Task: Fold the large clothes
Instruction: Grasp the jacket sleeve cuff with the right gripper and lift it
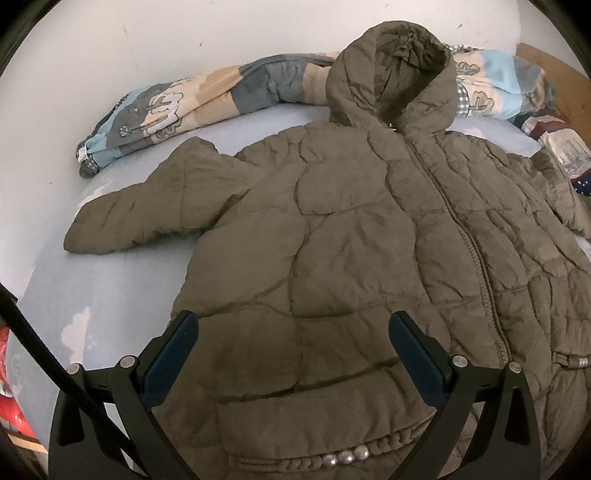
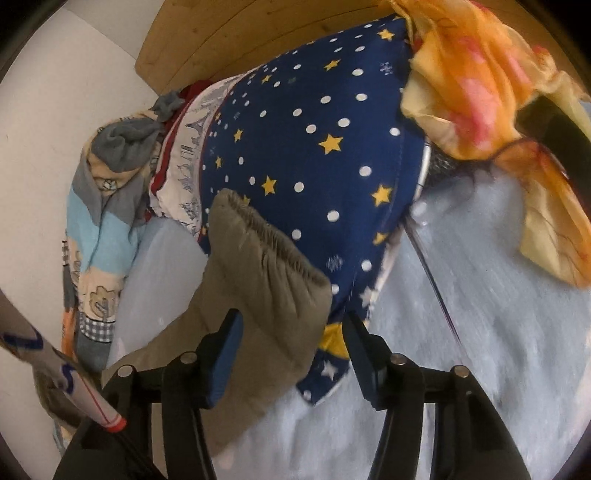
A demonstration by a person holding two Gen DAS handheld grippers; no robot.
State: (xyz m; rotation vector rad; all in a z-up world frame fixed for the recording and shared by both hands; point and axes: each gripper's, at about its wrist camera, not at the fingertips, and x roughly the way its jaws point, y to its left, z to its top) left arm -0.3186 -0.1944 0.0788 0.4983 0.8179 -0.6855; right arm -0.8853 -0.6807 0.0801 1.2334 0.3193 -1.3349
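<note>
**Jacket laid out flat, no fold made yet**

Pale blue bedding (image 1: 122, 291) covers the bed on which everything lies, with a white wall behind and a wooden headboard (image 2: 236, 33) at the far end. An olive quilted jacket (image 1: 332, 236) is spread front-up across the middle of the bed, zipped, its hood (image 1: 391, 74) pointing to the far edge and resting against a rolled patchwork quilt (image 1: 177, 99) that runs along the wall side. One sleeve (image 1: 136, 218) lies stretched out toward the wall-side edge, apart from the body.

By the look of it the task is at its start: the jacket is smoothed open, but neither sleeve is folded in, the hood is not turned down and the body is not doubled.

The left gripper (image 1: 293, 325) hangs over the hem near the bed's near edge, jaws spread wide, nothing between them but the jacket surface below; I cannot tell if they touch it. The right gripper (image 2: 291, 325) is at the other sleeve (image 2: 258, 280), whose elastic cuff lies against a navy starred pillow (image 2: 314, 140) near the headboard corner. Its jaws stand partly spread on either side of the sleeve, the left pad close to the fabric, the right one clear of it, so no pinch shows yet.

Left to do, in my judgement: grip this sleeve, bring it across the chest, do the same with the other, then fold hood and body.
</note>
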